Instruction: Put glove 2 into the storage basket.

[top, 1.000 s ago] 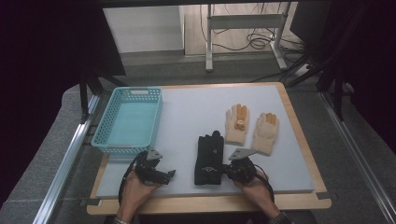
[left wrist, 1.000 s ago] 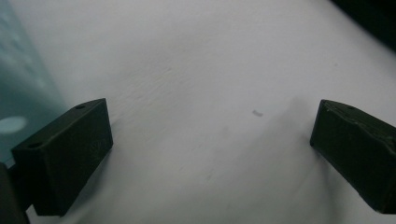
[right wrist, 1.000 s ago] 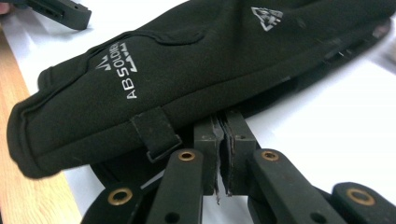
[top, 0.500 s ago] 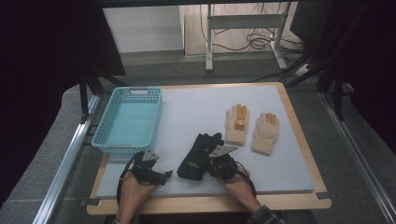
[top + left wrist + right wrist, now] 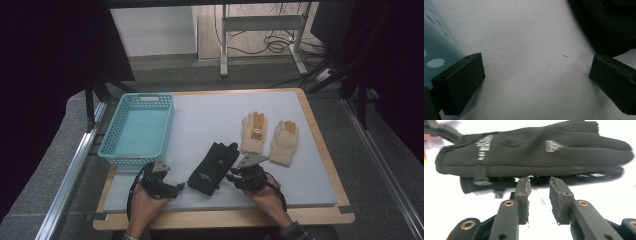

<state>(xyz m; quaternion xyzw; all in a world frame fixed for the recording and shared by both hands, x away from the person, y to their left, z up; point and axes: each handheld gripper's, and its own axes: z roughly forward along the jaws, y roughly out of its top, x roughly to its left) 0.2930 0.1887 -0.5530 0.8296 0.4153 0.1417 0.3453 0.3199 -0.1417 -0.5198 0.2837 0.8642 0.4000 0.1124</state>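
The black glove (image 5: 213,166) is lying flat on the bench (image 5: 210,120), tilted toward one o'clock. The right gripper (image 5: 234,176) is sitting at its three o'clock edge, jaws narrowly parted, gripping nothing. The left gripper (image 5: 176,188) is resting at eight o'clock, spread wide, beside the teal basket (image 5: 137,130).

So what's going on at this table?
A person holds tongs in each hand and works on black gloves lying mid-table. The right tongs sit at the gloves' edge, jaws slightly apart, gripping nothing. The left tongs rest wide open between the gloves and a blue basket. Two tan gloves lie beyond.
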